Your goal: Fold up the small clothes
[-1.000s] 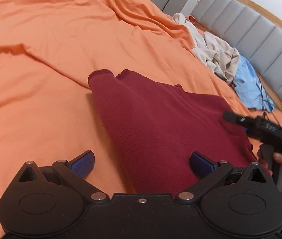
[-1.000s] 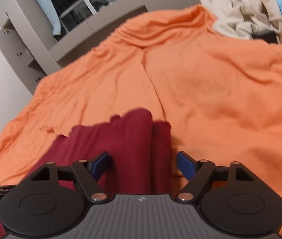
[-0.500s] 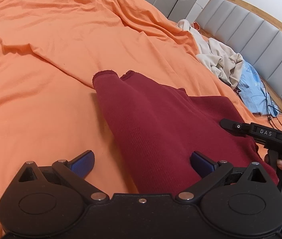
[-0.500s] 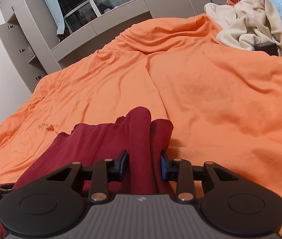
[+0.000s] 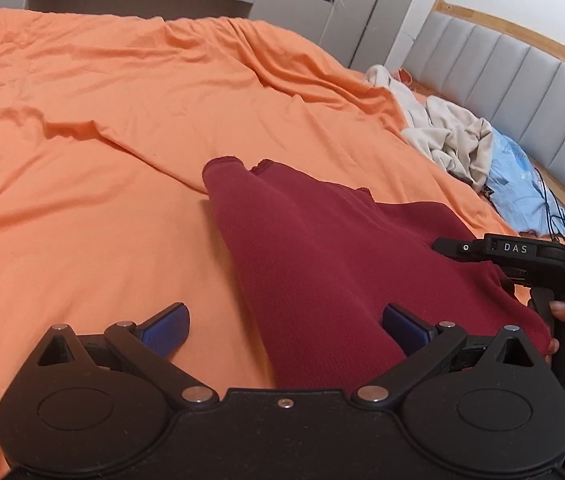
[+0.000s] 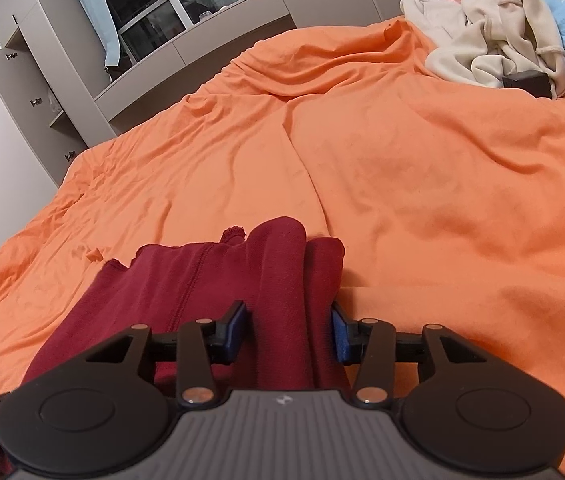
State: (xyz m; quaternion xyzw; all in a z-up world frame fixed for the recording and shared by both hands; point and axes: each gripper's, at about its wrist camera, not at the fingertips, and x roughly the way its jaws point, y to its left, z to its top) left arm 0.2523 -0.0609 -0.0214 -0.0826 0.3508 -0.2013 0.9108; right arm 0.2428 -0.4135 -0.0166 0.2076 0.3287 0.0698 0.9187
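On the bed's orange sheet (image 5: 82, 208), my right tool (image 6: 288, 330) straddles a raised ridge of the dark red garment (image 5: 322, 264), its jaws opening with the cloth between them and the blue pads just beside the fold rather than clearly biting it. My left tool (image 5: 284, 320) stands spread wide and holds nothing, one pad over the bare sheet, the other over the garment's near edge. The garment lies bunched along the near side of the bed, its cuffs pointing toward the middle.

My reading of the risk: with the right jaws letting go, the pinched ridge may slump sideways and undo whatever crease it carried, and the soft, wrinkled sheet beneath could drag along with the knit if I pull now. The left tool, so close to the hem, might snag sheet and garment together when it closes.

Beyond, a heap of cream clothes (image 6: 490, 48) and something light blue (image 5: 518, 176) sit against the grey padded headboard (image 5: 522, 80); grey cabinets (image 6: 42, 92) and a dark window line the far wall.
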